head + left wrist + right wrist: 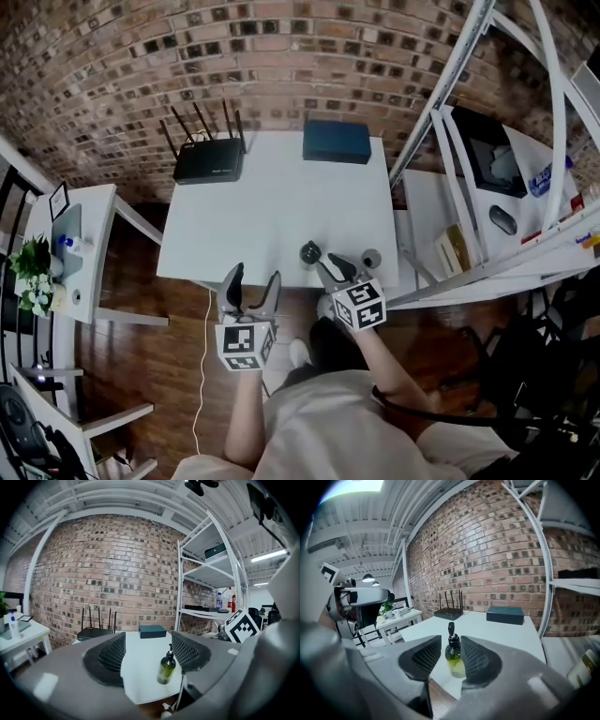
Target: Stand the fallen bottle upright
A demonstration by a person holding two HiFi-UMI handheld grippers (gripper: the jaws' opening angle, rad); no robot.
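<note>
The bottle (pixel 310 253) stood upright on the tabletop (pixel 272 216), close to its front edge and toward the person's right. At that same edge the right tool (pixel 333 265) had its jaws slightly apart, flanking the bottle without clamping it. The left tool (pixel 253 281) was further left along the tabletop's front edge, its jaws wide apart and empty.

Lab-like workroom: brick wall (pixel 281 56), white table (pixel 281 216), router (pixel 208 161), white metal shelving (pixel 487 141).
</note>
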